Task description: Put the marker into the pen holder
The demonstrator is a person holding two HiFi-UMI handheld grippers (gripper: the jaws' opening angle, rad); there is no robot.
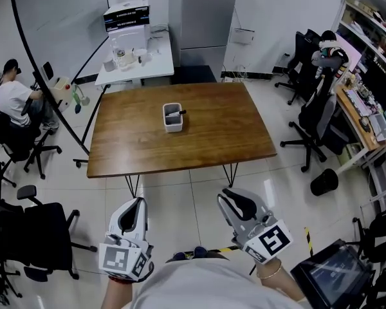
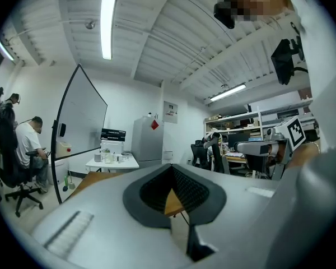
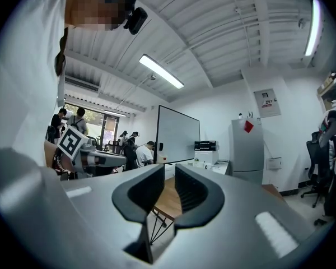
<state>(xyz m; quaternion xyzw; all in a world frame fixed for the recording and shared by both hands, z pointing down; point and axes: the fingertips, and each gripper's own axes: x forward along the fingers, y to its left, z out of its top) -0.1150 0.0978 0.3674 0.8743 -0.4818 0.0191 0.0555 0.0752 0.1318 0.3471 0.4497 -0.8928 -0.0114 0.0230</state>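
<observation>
A white pen holder [image 1: 173, 117] stands near the middle of the brown wooden table [image 1: 231, 140]. A dark marker [image 1: 179, 113] sits inside it, its end leaning over the right rim. Both grippers hang close to my body, well short of the table's front edge and far from the holder. My left gripper [image 1: 140, 202] [image 2: 171, 168] has its jaw tips together and holds nothing. My right gripper [image 1: 226, 197] [image 3: 169, 171] shows a narrow slit between its jaws, with nothing in it. In both gripper views the jaws point upward, across the room.
Black office chairs [image 1: 35, 234] stand at my left and beyond the table's right end [image 1: 318, 118]. A white side table [image 1: 161, 63] with a box is behind the wooden one, and a whiteboard [image 1: 58, 18] is to its left. A black bin [image 1: 323, 182] sits on the floor at right.
</observation>
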